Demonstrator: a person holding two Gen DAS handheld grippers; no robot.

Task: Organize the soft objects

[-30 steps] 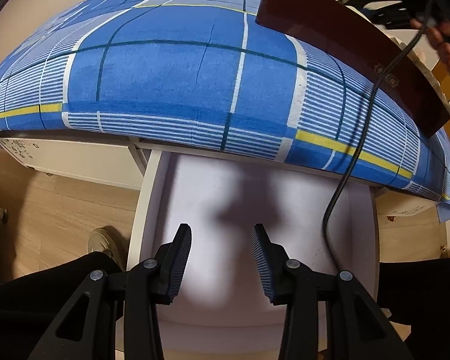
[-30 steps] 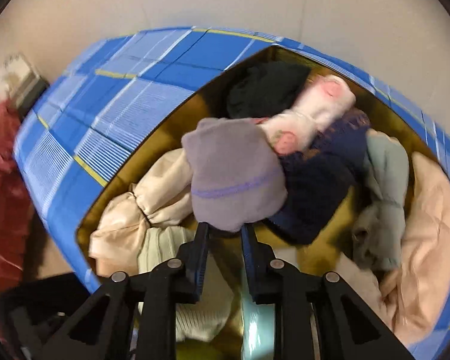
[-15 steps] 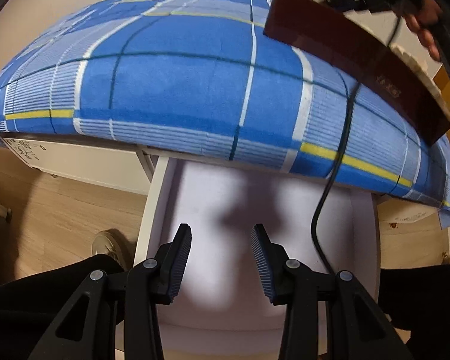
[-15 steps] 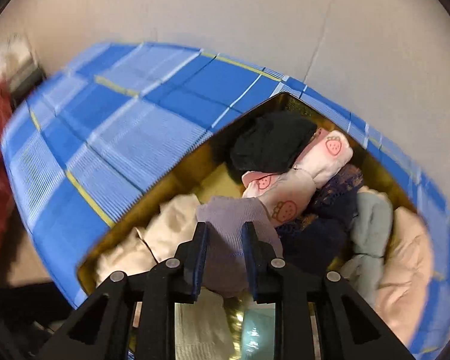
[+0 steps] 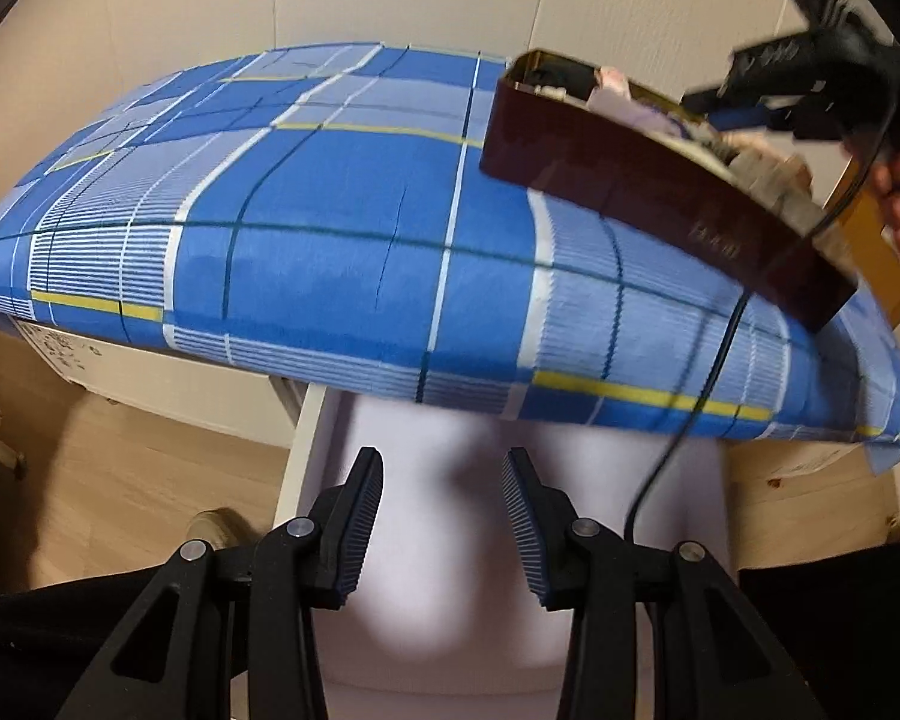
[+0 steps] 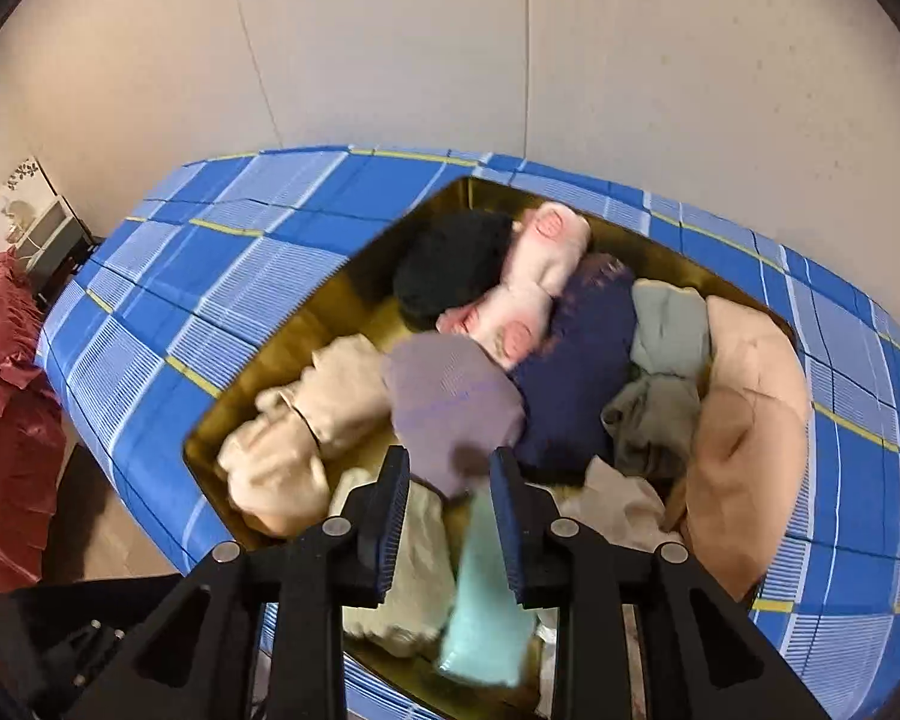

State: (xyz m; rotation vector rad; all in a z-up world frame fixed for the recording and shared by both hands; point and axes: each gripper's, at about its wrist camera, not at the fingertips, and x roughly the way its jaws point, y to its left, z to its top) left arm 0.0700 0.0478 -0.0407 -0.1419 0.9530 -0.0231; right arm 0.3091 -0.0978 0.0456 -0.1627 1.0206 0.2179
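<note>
Tongs on right [image 6: 448, 498] opening above lavender sock [image 6: 453, 408] in box [image 6: 306, 336].

Both claws are matte black plastic with triangular cut-outs in their arms and round silver screws at the pivots. The left claw [image 5: 442, 525] and the right claw [image 6: 449, 528] carry blue ribbed pads [image 5: 519, 531]. A black cable [image 5: 699, 396] trails from the right one.

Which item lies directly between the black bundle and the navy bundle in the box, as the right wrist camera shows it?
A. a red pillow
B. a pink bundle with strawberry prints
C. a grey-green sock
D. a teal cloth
B: the pink bundle with strawberry prints lies between the black bundle and the navy bundle.
</note>
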